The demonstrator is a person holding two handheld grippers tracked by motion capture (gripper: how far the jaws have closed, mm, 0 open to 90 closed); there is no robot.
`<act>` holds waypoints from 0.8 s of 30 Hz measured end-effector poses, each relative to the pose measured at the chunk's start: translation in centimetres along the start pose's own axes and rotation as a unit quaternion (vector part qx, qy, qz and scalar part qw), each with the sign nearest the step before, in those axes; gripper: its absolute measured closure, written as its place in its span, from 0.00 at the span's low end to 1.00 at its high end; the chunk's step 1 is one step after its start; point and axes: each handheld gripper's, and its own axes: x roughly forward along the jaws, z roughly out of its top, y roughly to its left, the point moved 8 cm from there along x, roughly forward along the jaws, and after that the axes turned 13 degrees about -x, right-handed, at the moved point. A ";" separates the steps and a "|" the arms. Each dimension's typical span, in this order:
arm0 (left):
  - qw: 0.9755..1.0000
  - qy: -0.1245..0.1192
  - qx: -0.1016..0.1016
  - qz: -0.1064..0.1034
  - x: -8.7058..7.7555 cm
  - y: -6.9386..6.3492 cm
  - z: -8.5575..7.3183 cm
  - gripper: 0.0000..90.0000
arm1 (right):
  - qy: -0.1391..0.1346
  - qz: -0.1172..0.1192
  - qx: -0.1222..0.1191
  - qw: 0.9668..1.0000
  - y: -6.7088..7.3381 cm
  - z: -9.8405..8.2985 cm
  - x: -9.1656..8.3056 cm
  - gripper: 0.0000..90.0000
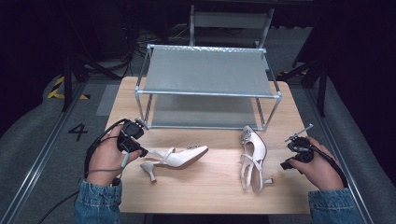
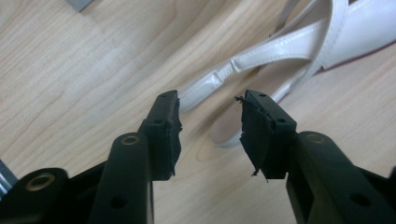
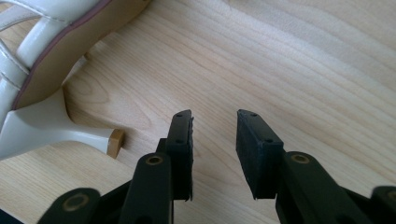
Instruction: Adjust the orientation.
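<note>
Two white high-heeled sandals lie on the wooden table (image 1: pixel 215 182). The left sandal (image 1: pixel 176 157) rests on its side, toe pointing right. My left gripper (image 1: pixel 140 148) sits at its heel end. In the left gripper view the left gripper (image 2: pixel 208 100) stands open, and the sandal's heel strap (image 2: pixel 261 51) lies just beyond the fingertips, touching neither pad. The right sandal (image 1: pixel 253 156) points away from me, toe with a jewelled ornament. My right gripper (image 1: pixel 287 163) is to its right. In its own view the right gripper (image 3: pixel 215 114) hovers open over bare wood, the sandal's heel (image 3: pixel 56 126) off to the left.
A two-tier metal shoe rack (image 1: pixel 208 88) with grey fabric shelves stands on the far half of the table. Behind the table is a grey chair (image 1: pixel 231 23). Bare wood lies between the two sandals and along the near edge.
</note>
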 end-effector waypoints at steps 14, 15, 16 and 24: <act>0.999 -0.009 0.008 -0.040 -1.1 -2.1 0.4 0.56 | -0.001 -0.019 -0.016 1.000 0.3 0.5 -0.4 0.69; 0.999 -0.009 0.011 -0.043 -1.2 -2.5 0.4 0.55 | -0.001 -0.019 -0.016 1.000 0.3 0.5 -0.4 0.68; 0.999 -0.010 0.017 -0.042 -1.2 -2.7 0.5 0.55 | -0.002 -0.017 -0.018 1.000 0.3 0.5 -0.3 0.68; 0.997 -0.014 0.039 -0.064 -0.7 -4.9 1.2 0.56 | -0.005 -0.016 -0.021 1.000 0.4 0.6 -0.4 0.67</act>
